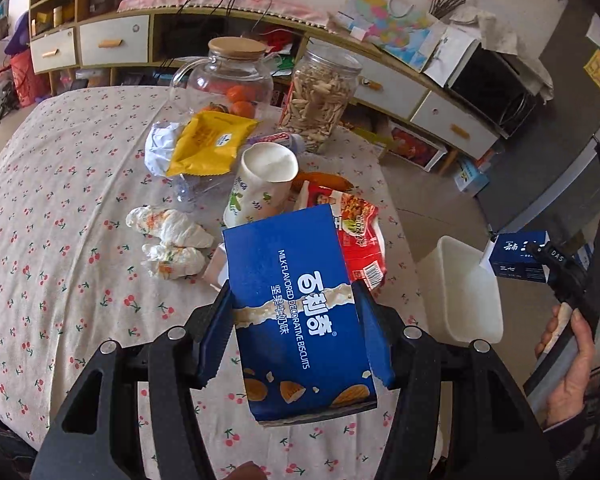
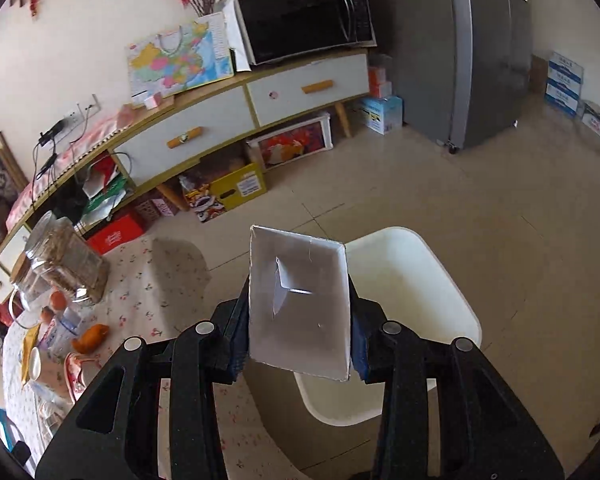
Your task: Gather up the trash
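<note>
My left gripper [image 1: 296,304] is shut on a blue biscuit box [image 1: 296,308] and holds it above the table. Behind it lie a paper cup [image 1: 260,188], a red noodle wrapper [image 1: 356,220], a yellow packet [image 1: 210,142] and crumpled tissues [image 1: 168,240]. My right gripper [image 2: 300,312] is shut on a small open box [image 2: 298,300], white inside, held over a white bin [image 2: 412,312] beside the table. In the left wrist view that small dark blue box [image 1: 520,256] hangs to the right of the white bin [image 1: 464,292].
A glass pitcher [image 1: 228,76] with oranges and a jar of snacks [image 1: 320,96] stand at the table's far edge. A low cabinet [image 2: 240,112], a microwave [image 2: 308,16] and a fridge [image 2: 480,48] line the room. Tiled floor surrounds the bin.
</note>
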